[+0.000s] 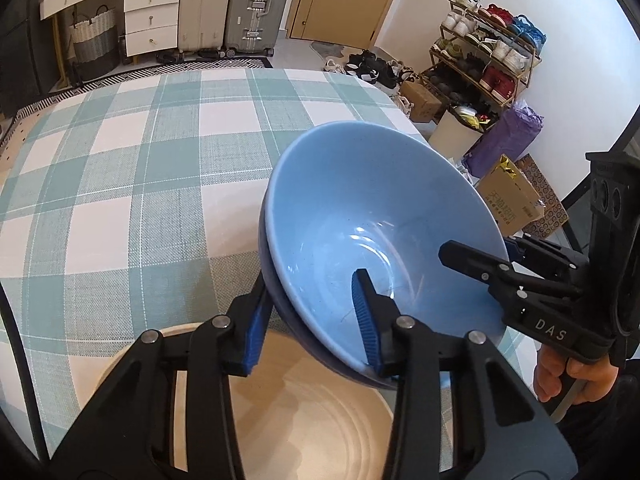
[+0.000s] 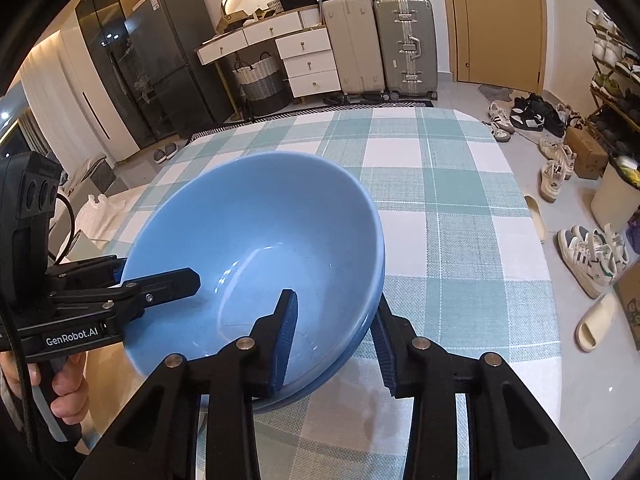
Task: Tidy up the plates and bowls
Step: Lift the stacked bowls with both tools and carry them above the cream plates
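Gripping the stacked blue bowls [image 1: 360, 200] mid-frame, we had left claw [image 1: 316, 320] and right claw [image 2: 334, 340] clamped on opposite rims; glazed, slippery, breakable.

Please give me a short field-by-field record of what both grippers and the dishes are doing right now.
held item: stack of two glossy light-blue bowls, nested
left gripper: one finger inside, one outside the near rim
right gripper: straddles the opposite rim the same way
below: pale beige plate, under the left gripper
surface: teal-and-white checked tablecloth
contact with the cloth: cannot tell
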Tool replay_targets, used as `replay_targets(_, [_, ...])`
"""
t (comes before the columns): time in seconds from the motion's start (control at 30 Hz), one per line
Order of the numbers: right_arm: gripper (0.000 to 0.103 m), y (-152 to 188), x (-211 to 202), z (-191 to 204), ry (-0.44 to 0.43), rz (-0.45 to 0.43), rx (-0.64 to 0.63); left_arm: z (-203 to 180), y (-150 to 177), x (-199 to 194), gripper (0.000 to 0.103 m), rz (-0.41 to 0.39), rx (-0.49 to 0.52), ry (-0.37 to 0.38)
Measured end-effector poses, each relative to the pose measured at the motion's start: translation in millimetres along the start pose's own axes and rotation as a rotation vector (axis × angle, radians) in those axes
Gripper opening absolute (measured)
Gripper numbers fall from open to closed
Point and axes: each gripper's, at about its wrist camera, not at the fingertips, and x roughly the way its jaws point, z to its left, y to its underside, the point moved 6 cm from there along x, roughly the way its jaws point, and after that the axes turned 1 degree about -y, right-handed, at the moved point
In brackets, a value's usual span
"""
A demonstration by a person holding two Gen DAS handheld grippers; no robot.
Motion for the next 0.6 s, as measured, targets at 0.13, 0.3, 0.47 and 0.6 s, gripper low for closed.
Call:
replay_targets(0.13, [0.037,0,-5,1,0.009,-0.009,-0.005,-2,-1,-4,0.036,-0.008,0.005,0.005])
replay_targets(0.3, [0.037,-2,-15,3,0.018,-0.027,-0.009,-8,-3,-15,0.036,-0.032,0.018,0.002])
replay_targets(0.47, [0.037,-6,-28,6,0.026,-0.048,-0.017,-14,-5,-31,0.036,-0.056,0.026,0.005])
replay_targets(0.6, [0.037,-8,-40,11,0.032,-0.066,-0.027,-18,-6,-46,0.036,-0.077,0.032,0.006])
